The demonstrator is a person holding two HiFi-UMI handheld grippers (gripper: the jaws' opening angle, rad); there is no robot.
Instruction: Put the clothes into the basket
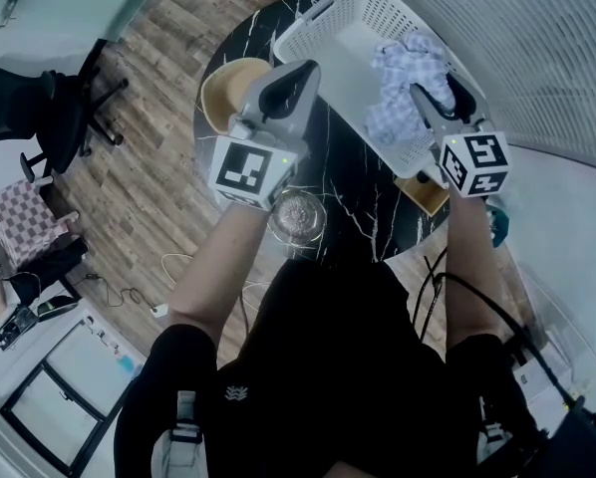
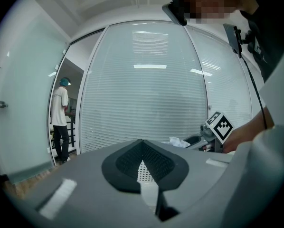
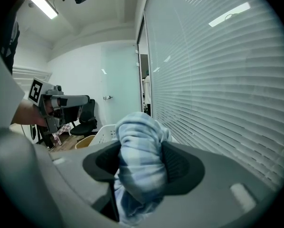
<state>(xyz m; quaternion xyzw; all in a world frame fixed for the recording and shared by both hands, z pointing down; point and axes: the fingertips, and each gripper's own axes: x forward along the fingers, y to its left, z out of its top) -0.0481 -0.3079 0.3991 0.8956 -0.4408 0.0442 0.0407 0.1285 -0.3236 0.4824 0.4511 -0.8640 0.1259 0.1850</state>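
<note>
A white slatted basket (image 1: pixel 313 26) stands on the far side of a black marbled round table (image 1: pixel 363 192). Bunched blue-and-white checked clothing (image 1: pixel 406 76) lies over the basket's right part. My right gripper (image 1: pixel 431 96) hangs above it, its jaws shut on a thick fold of that cloth (image 3: pixel 141 163), which fills the gap between the pads (image 3: pixel 182 167). My left gripper (image 1: pixel 300 73) hovers over the basket's near-left corner, shut with nothing in it; its tips meet (image 2: pixel 142 142). The basket's rim (image 3: pixel 103 133) shows behind the held cloth.
A tan round bowl (image 1: pixel 228 88) sits at the table's left edge, a glass dish (image 1: pixel 298 217) at its near edge. An office chair (image 1: pixel 54 108) stands on the wood floor to the left. Window blinds (image 1: pixel 542 48) run along the right. A person (image 2: pixel 60 120) stands far off.
</note>
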